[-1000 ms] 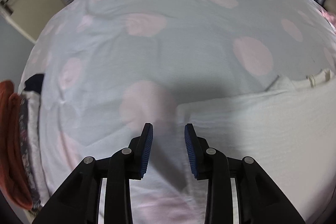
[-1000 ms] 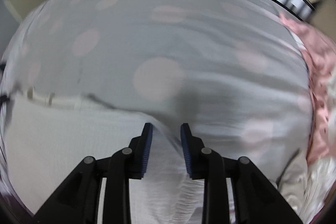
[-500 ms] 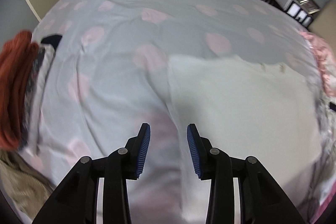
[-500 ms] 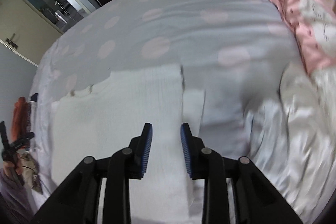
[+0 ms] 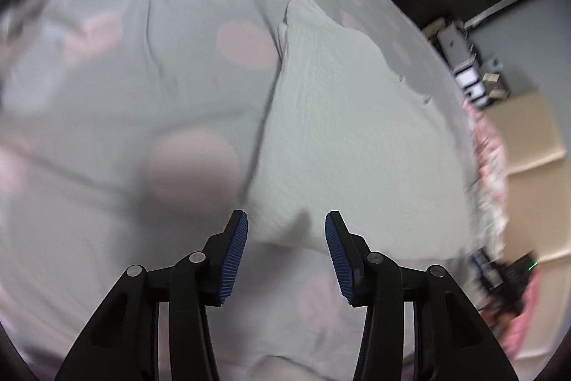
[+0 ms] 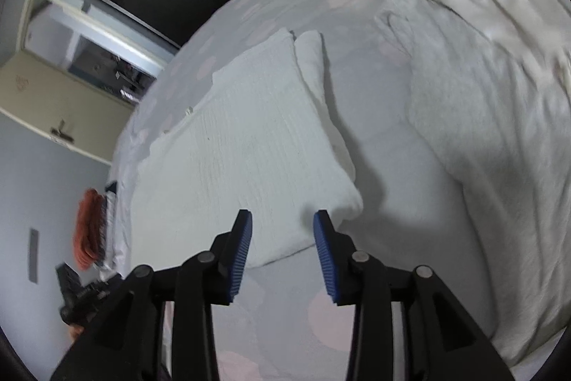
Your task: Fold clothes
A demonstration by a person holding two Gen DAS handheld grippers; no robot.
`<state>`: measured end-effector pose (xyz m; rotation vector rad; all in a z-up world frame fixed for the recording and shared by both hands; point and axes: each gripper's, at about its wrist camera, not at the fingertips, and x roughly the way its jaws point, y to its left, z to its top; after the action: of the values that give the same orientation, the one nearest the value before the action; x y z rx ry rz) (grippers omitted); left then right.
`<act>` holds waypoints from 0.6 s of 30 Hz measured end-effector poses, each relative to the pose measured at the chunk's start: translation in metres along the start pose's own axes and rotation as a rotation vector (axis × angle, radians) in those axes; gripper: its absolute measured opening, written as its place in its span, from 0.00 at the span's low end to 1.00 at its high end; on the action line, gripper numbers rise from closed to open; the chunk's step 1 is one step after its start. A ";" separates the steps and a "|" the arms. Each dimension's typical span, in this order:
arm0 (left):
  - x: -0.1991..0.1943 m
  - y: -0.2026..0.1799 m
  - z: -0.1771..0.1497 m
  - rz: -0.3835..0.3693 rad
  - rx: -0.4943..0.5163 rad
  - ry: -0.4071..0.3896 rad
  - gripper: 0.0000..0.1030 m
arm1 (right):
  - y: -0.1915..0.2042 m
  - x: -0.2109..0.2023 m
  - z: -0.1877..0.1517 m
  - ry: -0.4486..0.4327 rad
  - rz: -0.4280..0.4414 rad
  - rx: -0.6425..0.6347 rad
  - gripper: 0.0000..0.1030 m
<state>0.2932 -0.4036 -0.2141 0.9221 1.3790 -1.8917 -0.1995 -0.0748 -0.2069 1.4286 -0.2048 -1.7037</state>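
Grey bedsheet (image 5: 107,116) with pink dots covers the bed, with a white textured garment (image 5: 349,138) lying flat on it, partly folded. Left gripper (image 5: 285,227) and right gripper (image 6: 282,224) each hover over a near corner of the garment; both sets of jaws have just been opening and stand apart, nothing pinched. Grey garment (image 6: 464,116) lies crumpled to the right; orange folded clothes (image 6: 87,231) sit at the bed's far left edge.
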 end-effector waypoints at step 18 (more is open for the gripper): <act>0.052 0.010 -0.012 -0.118 -0.190 -0.053 0.46 | -0.044 0.050 -0.007 -0.031 0.074 0.229 0.40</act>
<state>0.2734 -0.3985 -0.2649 0.7063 1.5796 -1.8188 -0.2134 -0.0804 -0.2720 1.5406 -0.4774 -1.6843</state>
